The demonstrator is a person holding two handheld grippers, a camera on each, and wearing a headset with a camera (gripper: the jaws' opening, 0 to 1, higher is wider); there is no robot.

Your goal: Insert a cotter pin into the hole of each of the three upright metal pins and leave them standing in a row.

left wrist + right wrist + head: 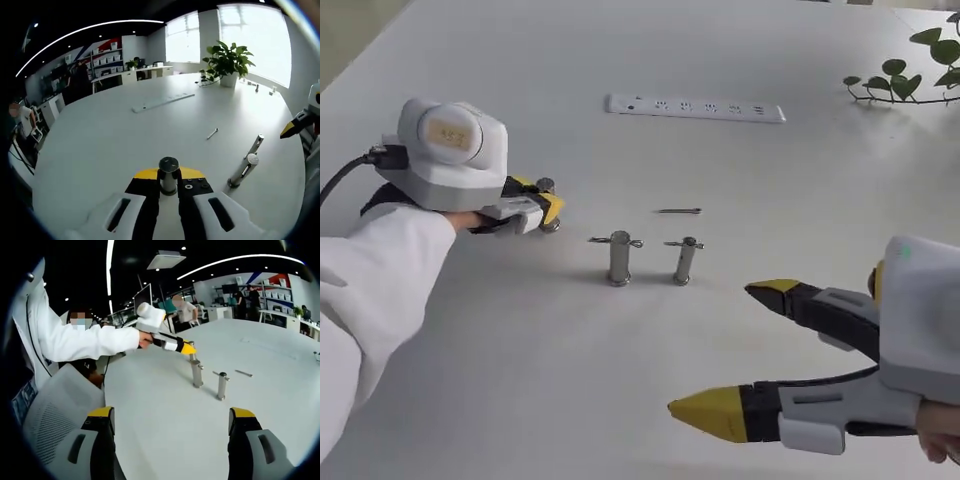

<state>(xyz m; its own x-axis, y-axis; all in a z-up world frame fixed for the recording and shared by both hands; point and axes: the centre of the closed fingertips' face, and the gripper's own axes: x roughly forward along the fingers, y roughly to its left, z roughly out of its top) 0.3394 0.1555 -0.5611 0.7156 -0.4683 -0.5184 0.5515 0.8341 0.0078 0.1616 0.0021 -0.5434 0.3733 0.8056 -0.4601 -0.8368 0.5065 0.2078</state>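
- At left, the left gripper (545, 208) is clamping a metal pin (168, 175) upright to steady it.
- The right gripper (712, 348) is hovering, jaws apart, likely for the loose cotter pin (679, 211).

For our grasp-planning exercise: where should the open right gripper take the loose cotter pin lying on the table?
Pinch the cotter pin across its shaft near mid-length, right gripper coming from above. It lies flat on the table, so a sideways approach would probably push it.
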